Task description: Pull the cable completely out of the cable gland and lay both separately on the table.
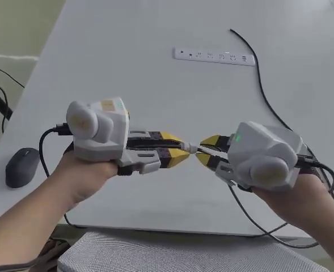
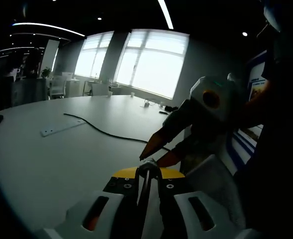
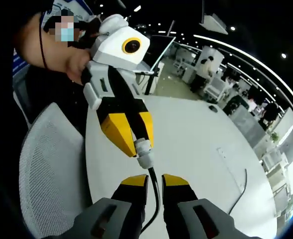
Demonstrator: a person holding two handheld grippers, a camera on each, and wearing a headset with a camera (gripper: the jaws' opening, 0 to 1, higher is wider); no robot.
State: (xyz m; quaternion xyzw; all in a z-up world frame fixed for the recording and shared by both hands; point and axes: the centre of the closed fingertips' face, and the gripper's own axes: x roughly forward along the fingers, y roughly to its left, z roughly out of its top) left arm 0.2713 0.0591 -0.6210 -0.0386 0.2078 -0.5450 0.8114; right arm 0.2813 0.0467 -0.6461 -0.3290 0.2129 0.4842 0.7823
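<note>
The left gripper (image 1: 184,152) and the right gripper (image 1: 204,152) meet tip to tip in mid-air above the near edge of the white bench (image 1: 155,79), each held in one of the person's hands.

In the right gripper view, the left gripper comes in from the upper left. Its yellow-tipped jaws are pressed together on the white cable gland (image 3: 142,149), which sticks out just past their ends. The left gripper view agrees: the two jaws lie almost touching, with the gland pinched at their tips.

A black cable (image 3: 154,185) leaves the lower end of the gland and drops straight between the right gripper's own jaws. These are drawn close around it, with only a thin gap showing at the very tips. Further down, the cable passes out of sight between the jaw bodies. The cable is seated in the gland, and the gland sits just beyond the right gripper's tips without touching them.

In the head view, the gland shows as a small white piece between the two pairs of yellow tips. Neither gland nor cable rests on the bench.

Farther back on the bench lies a white power strip (image 1: 214,56), and a black lead (image 1: 263,90) curves along the surface to its right. A dark mouse (image 1: 22,166) sits near the left edge.
</note>
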